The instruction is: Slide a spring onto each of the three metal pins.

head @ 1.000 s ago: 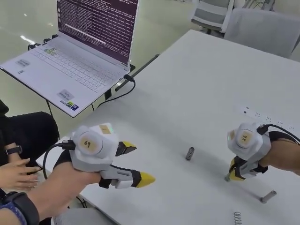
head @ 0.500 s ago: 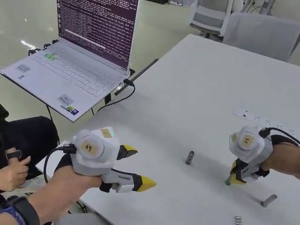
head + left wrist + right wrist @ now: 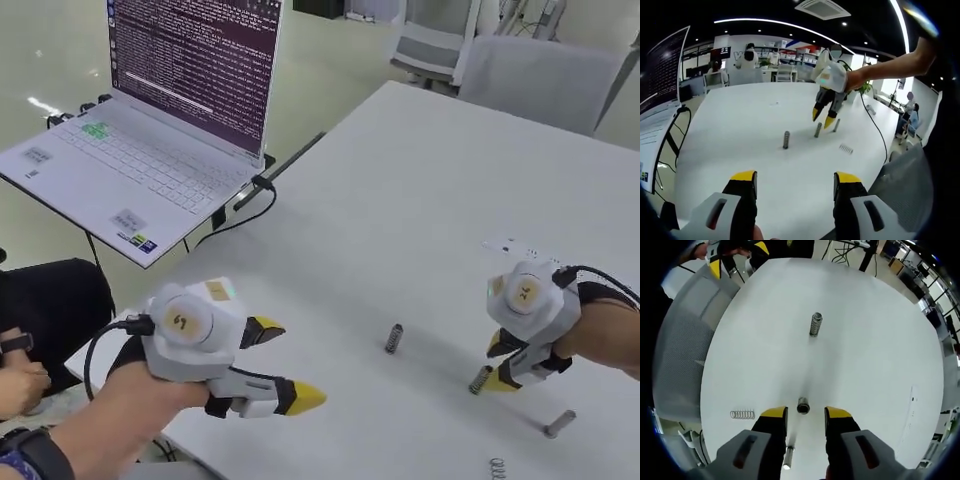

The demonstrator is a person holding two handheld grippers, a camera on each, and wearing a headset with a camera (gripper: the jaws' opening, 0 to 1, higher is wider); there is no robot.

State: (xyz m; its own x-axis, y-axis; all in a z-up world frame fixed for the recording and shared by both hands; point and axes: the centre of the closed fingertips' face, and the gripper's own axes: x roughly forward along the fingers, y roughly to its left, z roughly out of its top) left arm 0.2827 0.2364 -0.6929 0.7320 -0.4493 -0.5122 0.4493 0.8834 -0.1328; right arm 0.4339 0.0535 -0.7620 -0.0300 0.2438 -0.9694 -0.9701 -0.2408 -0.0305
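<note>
Right gripper (image 3: 499,364) hangs low over the white table (image 3: 420,180), its yellow-tipped jaws parted by a narrow gap and gripping nothing. In the right gripper view a spring-wrapped pin (image 3: 803,405) stands end-on just ahead of the tips, in line with the gap but clear of both jaws. A bare metal pin (image 3: 559,423) lies on its side to the right of the gripper and nearer the person. A loose spring (image 3: 497,466) lies flat nearer still, close to the table's near edge. To the left of the right gripper, well apart from it, a second pin (image 3: 394,338) stands upright with a spring coiled round it. The left gripper (image 3: 289,361), held at the table's near left corner, points toward the pins with its jaws spread wide and nothing between them. Off the table's left edge an open laptop (image 3: 150,130) shows a screen of text, a black cable (image 3: 245,205) plugged in at its right side and curling down beside the table. A grey chair (image 3: 530,65) stands at the far side
</note>
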